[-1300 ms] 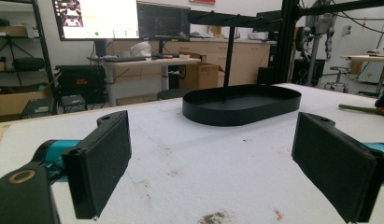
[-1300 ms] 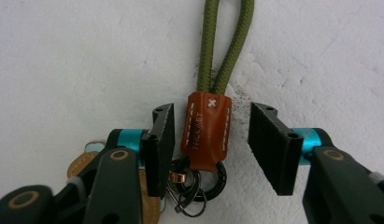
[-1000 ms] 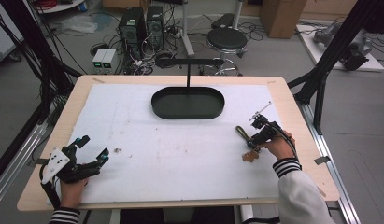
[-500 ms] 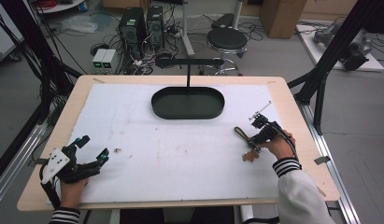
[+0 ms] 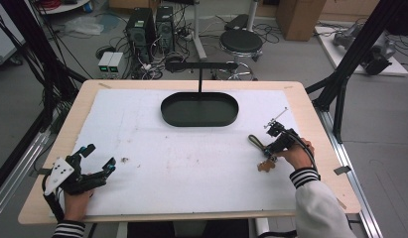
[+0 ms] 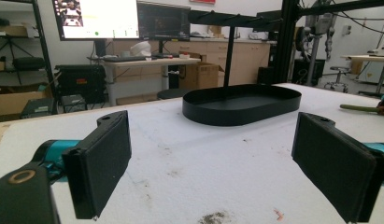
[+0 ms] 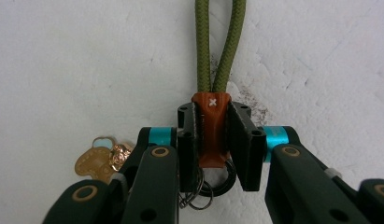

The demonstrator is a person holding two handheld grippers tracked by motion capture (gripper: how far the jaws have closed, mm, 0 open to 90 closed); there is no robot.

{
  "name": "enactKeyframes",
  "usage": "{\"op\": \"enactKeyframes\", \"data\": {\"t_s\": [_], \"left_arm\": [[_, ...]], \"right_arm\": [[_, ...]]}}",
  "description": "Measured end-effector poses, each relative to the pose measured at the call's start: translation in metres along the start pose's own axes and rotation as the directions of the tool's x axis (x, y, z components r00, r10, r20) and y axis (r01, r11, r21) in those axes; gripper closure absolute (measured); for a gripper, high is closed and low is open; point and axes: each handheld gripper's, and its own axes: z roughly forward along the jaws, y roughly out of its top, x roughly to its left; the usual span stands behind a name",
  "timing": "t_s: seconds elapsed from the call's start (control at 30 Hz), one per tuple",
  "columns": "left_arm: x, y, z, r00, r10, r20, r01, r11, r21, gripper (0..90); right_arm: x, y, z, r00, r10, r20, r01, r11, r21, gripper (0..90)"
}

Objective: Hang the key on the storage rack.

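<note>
Noted at the worktop [image 5: 191, 173], right side near the edge: keychain, with its brown tab [image 7: 211, 130] clamped between the fingers of the right gripper [image 5: 269, 152], just closed down on it. Olive cord [image 7: 217, 46] running straight out beyond the fingertips, flat on the surface. Rings [image 7: 217, 184] below the tab, gold charm [image 7: 98, 161] just beside the left finger.

Left gripper [image 5: 99, 156] at the near left corner, well apart, fingers spread wide with nothing between them.

Recommended for the step in hand:
- Keep the hold square on the tab, not on the rings, which would likely slip.
- Lift straight up so that the cord hangs free and the loop opens.
- Watch the charm for swing or snagging against the finger.
- If bound for the bar [image 5: 201, 65] above the tray [image 5: 199, 125], approach with the loop leading.

Hard to make out:
- Lower end of the tab and the ring joint, covered by the fingers.
- Far end of the cord loop, cut off at the top of the right gripper view.
- Charm's detail, too small from above.
- Depth of grip on the tab, not determinable.
</note>
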Motion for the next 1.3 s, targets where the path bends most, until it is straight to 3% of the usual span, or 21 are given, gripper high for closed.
{"op": "enactKeyframes", "data": {"t_s": [0.1, 0.17, 0.23, 0.27, 0.3, 0.33, 0.47, 0.5, 0.53, 0.73, 0.87, 0.9, 0.97, 1.3], "left_arm": [[0.000, 0.000, 0.000, 1.0000, -0.001, 0.000, 0.001, 1.0000, 0.000, 12.4], [0.000, 0.000, 0.000, 1.0000, -0.002, -0.001, 0.002, 1.0000, 0.001, 12.4], [0.000, 0.000, 0.000, 1.0000, -0.002, -0.001, 0.002, 1.0000, 0.001, 12.4], [0.000, 0.000, 0.000, 1.0000, -0.004, -0.001, 0.004, 1.0000, 0.000, 12.4], [0.000, 0.000, 0.000, 1.0000, -0.006, -0.002, 0.006, 1.0000, -0.002, 12.4], [0.000, 0.000, 0.000, 1.0000, -0.006, -0.002, 0.006, 1.0000, -0.001, 12.4], [0.000, 0.000, 0.000, 1.0000, -0.007, -0.002, 0.007, 1.0000, -0.002, 12.4], [0.000, 0.000, 0.000, 1.0000, -0.007, -0.002, 0.007, 1.0000, -0.002, 12.4], [0.000, 0.000, 0.000, 1.0000, -0.008, -0.001, 0.008, 1.0000, -0.001, 12.4], [0.000, 0.000, 0.000, 1.0000, -0.007, -0.001, 0.007, 1.0000, -0.002, 12.4], [0.000, 0.000, 0.000, 1.0000, -0.007, 0.000, 0.007, 1.0000, -0.001, 12.4], [0.000, 0.000, 0.000, 1.0000, -0.007, -0.001, 0.007, 1.0000, -0.002, 12.4], [0.000, 0.000, 0.000, 1.0000, -0.008, 0.000, 0.008, 1.0000, -0.001, 12.4], [0.000, 0.000, 0.000, 1.0000, -0.007, 0.000, 0.007, 1.0000, -0.001, 12.4]], "right_arm": [[0.001, 0.000, -0.003, 1.0000, -0.008, 0.005, 0.009, 0.9997, -0.024, 74.1], [0.001, 0.001, -0.010, 0.9999, -0.010, -0.008, 0.009, 0.9960, -0.088, 74.1], [0.002, 0.002, -0.012, 0.9999, -0.009, -0.007, 0.008, 0.9945, -0.104, 74.1], [0.002, 0.003, -0.015, 0.9999, -0.015, -0.004, 0.015, 0.9913, -0.131, 74.1], [0.003, 0.005, -0.022, 0.9998, -0.015, -0.012, 0.012, 0.9812, -0.193, 74.0], [0.003, 0.005, -0.022, 0.9998, -0.015, -0.012, 0.012, 0.9812, -0.193, 74.0], [0.003, 0.010, -0.034, 0.9990, 0.004, -0.044, -0.018, 0.9441, -0.329, 74.0], [0.003, 0.011, -0.037, 0.9993, 0.003, -0.039, -0.017, 0.9281, -0.372, 74.0], [0.003, 0.011, -0.037, 0.9993, 0.003, -0.039, -0.017, 0.9281, -0.372, 74.0], [0.005, 0.020, -0.049, 0.9998, 0.018, -0.010, -0.020, 0.8617, -0.507, 74.0], [0.008, 0.028, -0.056, 0.9997, 0.012, 0.019, 0.000, 0.8311, -0.556, 74.0], [0.009, 0.032, -0.059, 0.9994, 0.008, 0.033, 0.012, 0.8150, -0.579, 74.1], [0.010, 0.033, -0.060, 0.9995, 0.013, 0.029, 0.007, 0.8100, -0.586, 74.1], [0.013, 0.057, -0.071, 0.9979, 0.027, 0.058, 0.020, 0.7314, -0.682, 74.0]]}}
